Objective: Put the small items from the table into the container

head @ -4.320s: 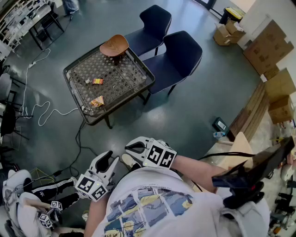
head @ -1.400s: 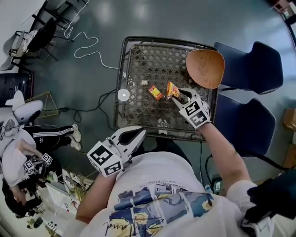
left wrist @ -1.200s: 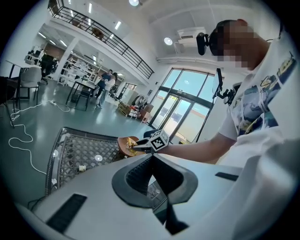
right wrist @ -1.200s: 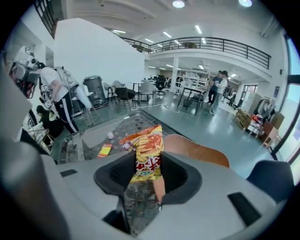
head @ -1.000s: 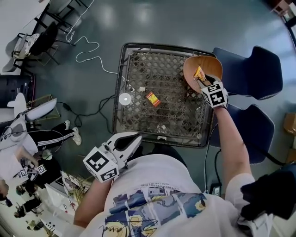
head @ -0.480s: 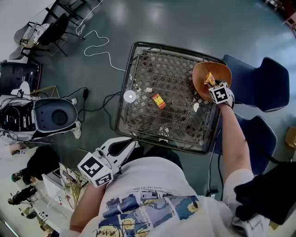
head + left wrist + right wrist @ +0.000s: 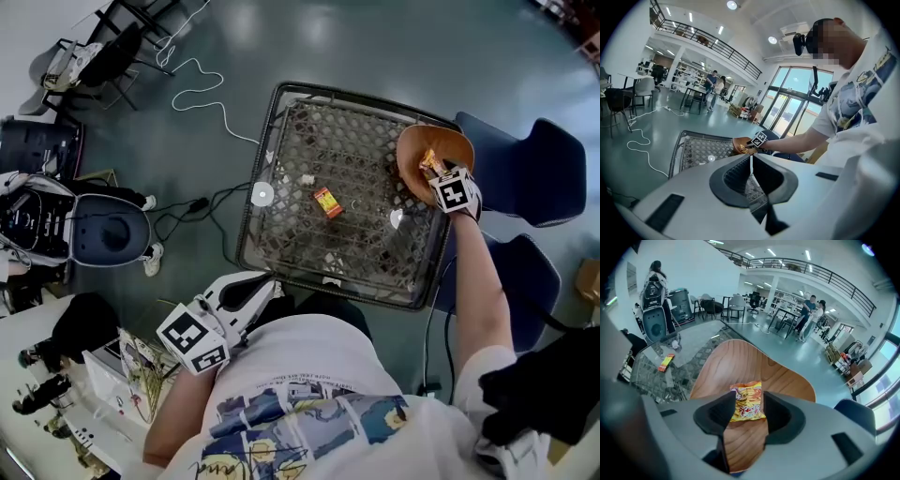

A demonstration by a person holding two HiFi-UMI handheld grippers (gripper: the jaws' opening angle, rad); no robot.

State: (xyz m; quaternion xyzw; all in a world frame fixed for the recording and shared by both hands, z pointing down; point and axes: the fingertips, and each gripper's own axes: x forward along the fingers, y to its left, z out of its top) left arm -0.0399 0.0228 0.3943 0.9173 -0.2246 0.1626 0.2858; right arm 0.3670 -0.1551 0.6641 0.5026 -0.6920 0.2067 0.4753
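Hovering over the wooden bowl (image 7: 416, 145) at the far right corner of the mesh bench (image 7: 319, 131), the right gripper (image 7: 437, 176) has the yellow snack packet (image 7: 747, 404) lined up for the drop! Its fingers (image 7: 715, 416) stand wide apart, but the packet fills the whole gap with each long edge against a pad, so I read that as a broad clasp, not a release yet. The packet sits over the middle of the bowl, printed face up; whether its underside touches the wood I can't tell. Its long axis runs straight along the line the gripper points, far short end aimed at the bowl's far rim, near end tucked back between the pads. Now, to finish this cleanly: get it low over the wood and spread the fingers clear of both edges so neither pad drags the wrapper. Then lift straight back out without clipping the rim, because that bowl is perched close to the bench edge beside the blue chairs (image 7: 539, 155), and a nudge could shift it. Meanwhile the left gripper (image 7: 751, 164) waits near the person's body, off the near side of the bench, fingers pressed together on nothing. A small red packet (image 7: 327, 202) lies mid-bench, likely the next pick.
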